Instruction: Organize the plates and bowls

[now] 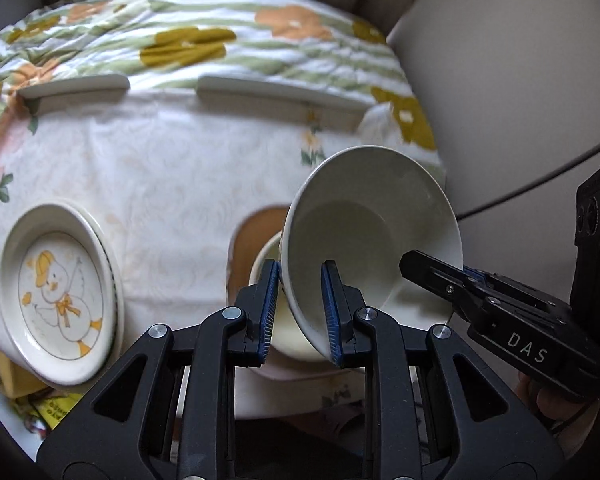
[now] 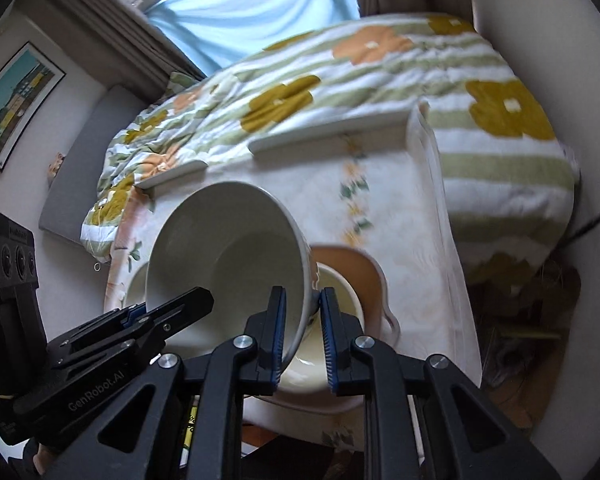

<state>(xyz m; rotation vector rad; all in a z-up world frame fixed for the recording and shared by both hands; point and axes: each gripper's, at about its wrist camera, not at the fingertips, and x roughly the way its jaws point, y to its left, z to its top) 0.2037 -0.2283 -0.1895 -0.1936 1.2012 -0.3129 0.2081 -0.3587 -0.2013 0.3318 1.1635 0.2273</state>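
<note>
Bowl [image 1: 372,232], tilted steeply above a 2nd bowl [image 1: 288,332] on the worktop [image 1: 160,168], is pinched at opposite rim edges by left tongs [image 1: 300,312] & right tongs [image 2: 303,336], so uneven pull btwn them could slip it, chipping both.

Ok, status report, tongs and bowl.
Left tongs and right tongs both clamped on bowl rim. Bowl tilted over second bowl. Duck plate apart, left.
</note>
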